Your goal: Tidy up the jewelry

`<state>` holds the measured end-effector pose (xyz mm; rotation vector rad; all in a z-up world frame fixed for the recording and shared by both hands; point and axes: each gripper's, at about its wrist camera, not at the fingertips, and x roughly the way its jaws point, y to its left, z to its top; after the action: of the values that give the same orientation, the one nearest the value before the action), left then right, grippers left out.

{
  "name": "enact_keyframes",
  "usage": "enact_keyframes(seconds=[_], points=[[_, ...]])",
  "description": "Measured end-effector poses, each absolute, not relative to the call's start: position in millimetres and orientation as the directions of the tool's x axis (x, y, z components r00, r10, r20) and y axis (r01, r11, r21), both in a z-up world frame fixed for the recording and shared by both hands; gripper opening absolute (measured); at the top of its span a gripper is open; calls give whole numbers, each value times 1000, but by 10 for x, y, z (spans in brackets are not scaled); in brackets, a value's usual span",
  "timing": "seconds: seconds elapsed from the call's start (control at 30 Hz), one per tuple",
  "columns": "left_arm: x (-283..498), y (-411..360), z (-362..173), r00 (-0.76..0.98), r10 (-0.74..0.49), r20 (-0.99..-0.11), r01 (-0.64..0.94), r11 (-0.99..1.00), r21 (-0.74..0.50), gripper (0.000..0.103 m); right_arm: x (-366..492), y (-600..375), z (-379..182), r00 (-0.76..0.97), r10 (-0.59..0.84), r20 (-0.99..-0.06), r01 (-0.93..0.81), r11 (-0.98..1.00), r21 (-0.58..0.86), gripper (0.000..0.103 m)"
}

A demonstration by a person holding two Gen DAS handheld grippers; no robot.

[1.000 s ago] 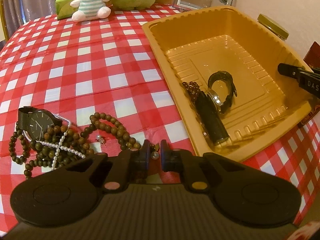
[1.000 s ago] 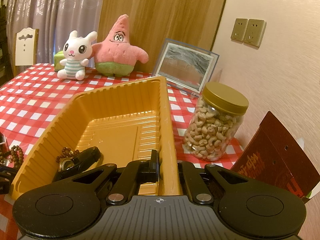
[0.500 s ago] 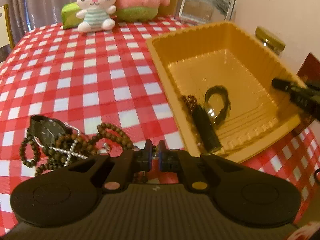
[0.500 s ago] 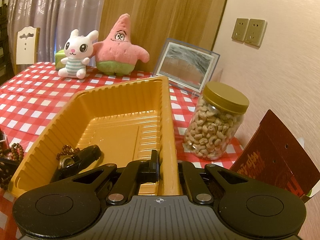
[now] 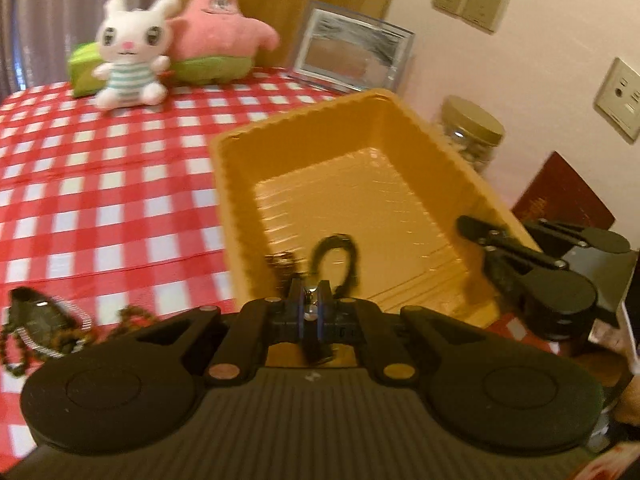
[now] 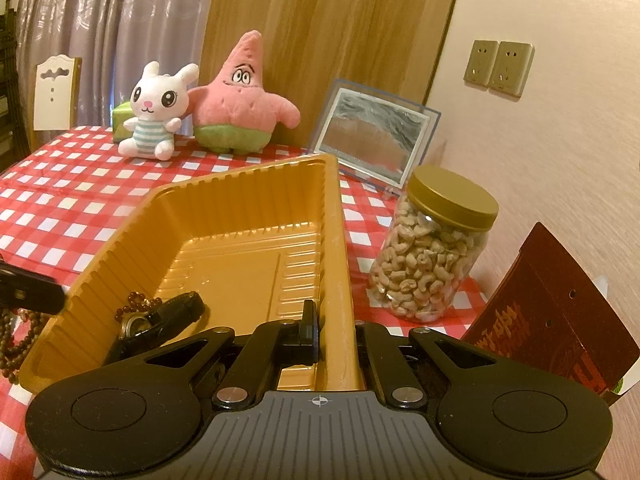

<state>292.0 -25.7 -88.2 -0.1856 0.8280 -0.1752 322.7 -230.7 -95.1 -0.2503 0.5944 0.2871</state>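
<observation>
My left gripper point(image 5: 310, 285) is shut on a small silver piece of jewelry point(image 5: 309, 293) and hangs above the near wall of the yellow tray point(image 5: 360, 100). Inside the tray lie a black watch point(image 5: 336, 246) and a brown bead bracelet point(image 5: 282, 260). In the right wrist view the watch point(image 6: 168, 316) and bracelet point(image 6: 138, 300) sit in the near left corner. My right gripper point(image 6: 332, 316) is shut on the tray's right wall point(image 6: 336, 240). A second watch point(image 5: 36, 316), wooden beads point(image 5: 132, 316) and pearls lie in a pile on the checked cloth at the left.
A white plush rabbit point(image 6: 156, 116), a pink starfish plush point(image 6: 240, 100) and a picture frame point(image 6: 372, 136) stand at the back. A jar of cashews point(image 6: 432, 248) and a dark red booklet point(image 6: 552, 308) are right of the tray. A chair point(image 6: 54, 92) stands far left.
My left gripper has risen and swung right from the jewelry pile to the tray's near edge, still shut on the small silver piece. The right gripper has kept still on the tray wall.
</observation>
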Motion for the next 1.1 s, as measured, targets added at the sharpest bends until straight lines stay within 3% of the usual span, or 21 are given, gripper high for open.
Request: enact_keyframes(seconds=[0.6,0.73,1.1], points=[[3184,-439,-967,652,-269,-709,117,960,-256,9,3205,-2312,-954,792,196,-579,-338,929,-148,3],[3130,-336,-835,686,-242,-686,85,963,-255,16,3210,-2313,-953,792,197,-578,-339,929,-148,3],[2774,265,-564,742,-68,-666,-106,970,-218,19,3211,-2310,-950,792,198,-578,-341,928,-149,3]])
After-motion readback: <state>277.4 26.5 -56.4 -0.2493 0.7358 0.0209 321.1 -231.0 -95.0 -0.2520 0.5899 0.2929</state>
